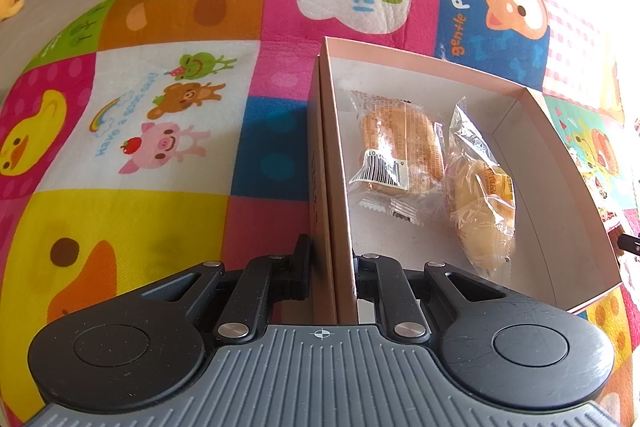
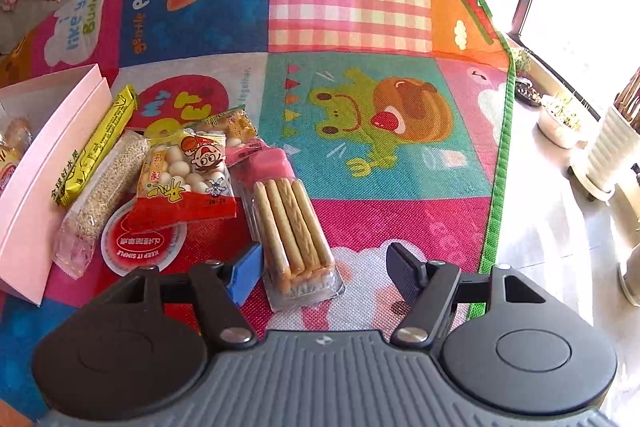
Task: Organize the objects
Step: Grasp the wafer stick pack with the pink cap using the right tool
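The right gripper, jaws apart, straddles the near end of a clear crinkly pack of biscuit sticks lying just right of the pink cardboard box. Light, brittle, slippery; grip mid-pack, gently. The left gripper clamps the box's wall.

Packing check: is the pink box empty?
No. The pink box holds two wrapped pastries on its floor.
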`<state>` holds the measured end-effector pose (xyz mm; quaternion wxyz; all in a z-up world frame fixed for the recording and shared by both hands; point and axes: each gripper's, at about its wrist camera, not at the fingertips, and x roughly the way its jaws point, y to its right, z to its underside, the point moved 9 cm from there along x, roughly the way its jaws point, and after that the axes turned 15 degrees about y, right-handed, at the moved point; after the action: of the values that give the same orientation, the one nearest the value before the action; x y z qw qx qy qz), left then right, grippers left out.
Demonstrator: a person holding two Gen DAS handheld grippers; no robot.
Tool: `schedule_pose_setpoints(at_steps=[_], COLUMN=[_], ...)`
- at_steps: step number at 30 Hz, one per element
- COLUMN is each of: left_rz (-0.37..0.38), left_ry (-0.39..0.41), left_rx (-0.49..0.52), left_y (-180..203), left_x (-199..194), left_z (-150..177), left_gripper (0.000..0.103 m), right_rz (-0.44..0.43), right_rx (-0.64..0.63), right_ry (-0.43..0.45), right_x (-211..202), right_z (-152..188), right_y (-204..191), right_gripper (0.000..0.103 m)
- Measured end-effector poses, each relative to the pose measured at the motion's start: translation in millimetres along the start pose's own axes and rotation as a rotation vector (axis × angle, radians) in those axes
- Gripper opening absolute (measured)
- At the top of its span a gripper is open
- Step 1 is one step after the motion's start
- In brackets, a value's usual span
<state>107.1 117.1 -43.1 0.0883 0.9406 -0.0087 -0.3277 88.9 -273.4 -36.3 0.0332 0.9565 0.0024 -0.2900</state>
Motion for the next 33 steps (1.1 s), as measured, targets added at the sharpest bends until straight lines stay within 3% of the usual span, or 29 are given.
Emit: schedule_pose_setpoints(at_steps=[8,14,21,29,33], left_rz=[0.0,0.0,0.002,0.001,-0.009], left_ry=[-0.001,-0.002,-0.004,0.003,0.007], left_rx=[0.0,0.002,0.008,0.008,0.014], left_y=[0.3,-0.5,0.3,0.7,1.6], left_x=[-0.3,-0.4,-0.7,-1.2,-2.0], left_z=[0.3,0.9,0.5,0.4,0.7], left_gripper=[0.015,0.015,0.015,0.015,0.015], right_rz=[-0.053,-0.082,-0.091,-0.002,0.007], right_rx=[0.042,0.049,0.073,0.103,0.13], right_ry=[0.006,-0.016,-0.013,0.058,0.085], right_x=[15.0,6.2,-20.8,-2.0,-14.8], right_z=[-3.2,2.6,15.8,7.1,14.4], right_y=[-11.8,-22.2,-33.6,-34.4,-35.0], right_gripper=[0.067,0.033,0.033,0.034,0.033])
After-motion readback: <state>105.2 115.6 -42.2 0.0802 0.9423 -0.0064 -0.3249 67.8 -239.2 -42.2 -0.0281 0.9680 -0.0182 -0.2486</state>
